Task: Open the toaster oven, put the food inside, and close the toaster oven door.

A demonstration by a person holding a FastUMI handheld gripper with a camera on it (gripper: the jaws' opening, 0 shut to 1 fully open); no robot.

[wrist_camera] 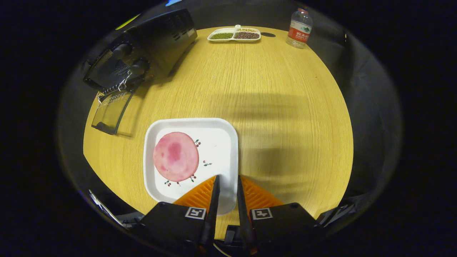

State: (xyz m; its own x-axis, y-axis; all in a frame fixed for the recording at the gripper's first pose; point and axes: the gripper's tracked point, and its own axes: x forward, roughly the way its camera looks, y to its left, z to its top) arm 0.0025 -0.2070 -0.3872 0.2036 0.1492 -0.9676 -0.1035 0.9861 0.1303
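Note:
A round pink slice of ham lies on a white square plate on the wooden table, just ahead of my fingers. My gripper straddles the plate's near right rim, one finger over the plate and one at its outer edge, and it is shut on that rim. Beyond the plate to the left stands the black toaster oven. Its glass door hangs open toward the table, and the wire rack shows inside.
A white divided tray of beans and grains sits at the table's far edge. To its right stands a water bottle. Bare wooden tabletop lies between the plate and the oven and to the right.

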